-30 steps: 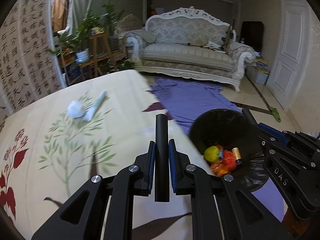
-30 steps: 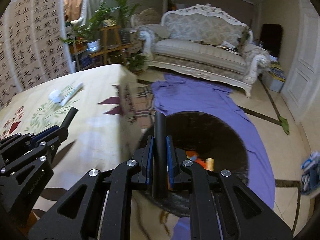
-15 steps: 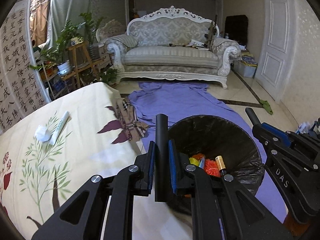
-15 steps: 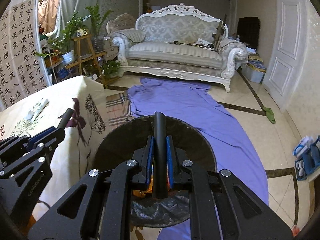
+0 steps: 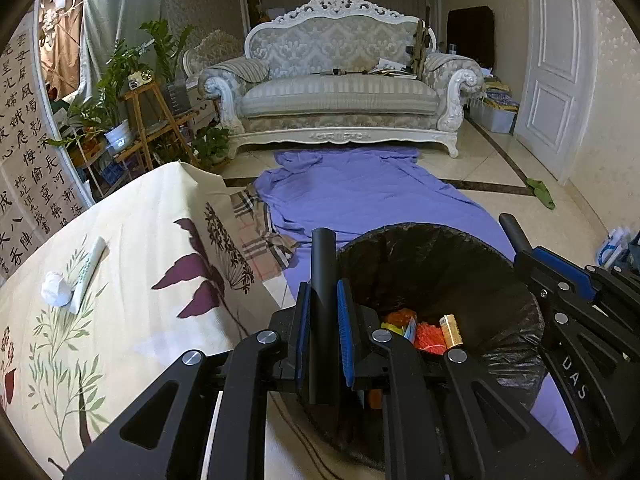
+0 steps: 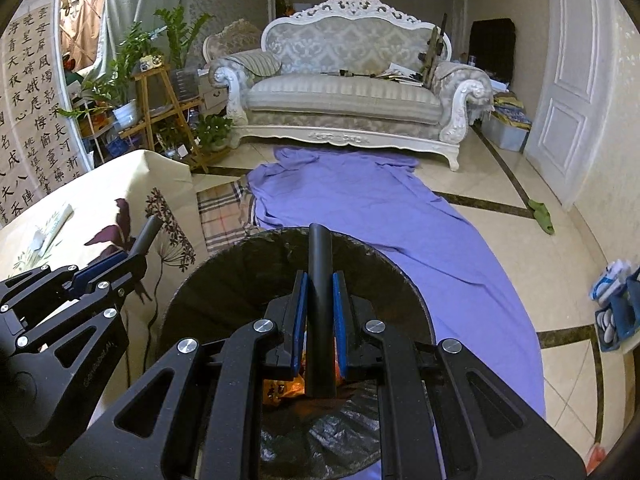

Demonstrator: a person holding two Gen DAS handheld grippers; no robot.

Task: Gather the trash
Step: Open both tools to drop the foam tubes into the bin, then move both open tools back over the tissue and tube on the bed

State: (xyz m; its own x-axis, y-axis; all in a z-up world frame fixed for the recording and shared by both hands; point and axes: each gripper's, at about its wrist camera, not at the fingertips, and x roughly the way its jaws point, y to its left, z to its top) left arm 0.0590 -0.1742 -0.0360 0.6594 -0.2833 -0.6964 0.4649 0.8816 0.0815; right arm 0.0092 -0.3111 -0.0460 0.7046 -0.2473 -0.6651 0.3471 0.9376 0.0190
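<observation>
A black-lined trash bin stands on the floor beside the table; it holds orange, yellow and red trash. My left gripper is shut, jaws together on its black centre bar, at the bin's left rim. My right gripper is shut the same way, directly over the bin. Neither holds trash. A crumpled white paper ball and a white tube lie on the floral tablecloth to the left.
A purple sheet lies on the tiled floor towards a white sofa. Plant stands are at the left, a white door at the right. A plaid cloth hangs off the table edge.
Both grippers swung right, from over the table towards the bin, and stayed shut. The paper ball and tube slid to the left of the views.
</observation>
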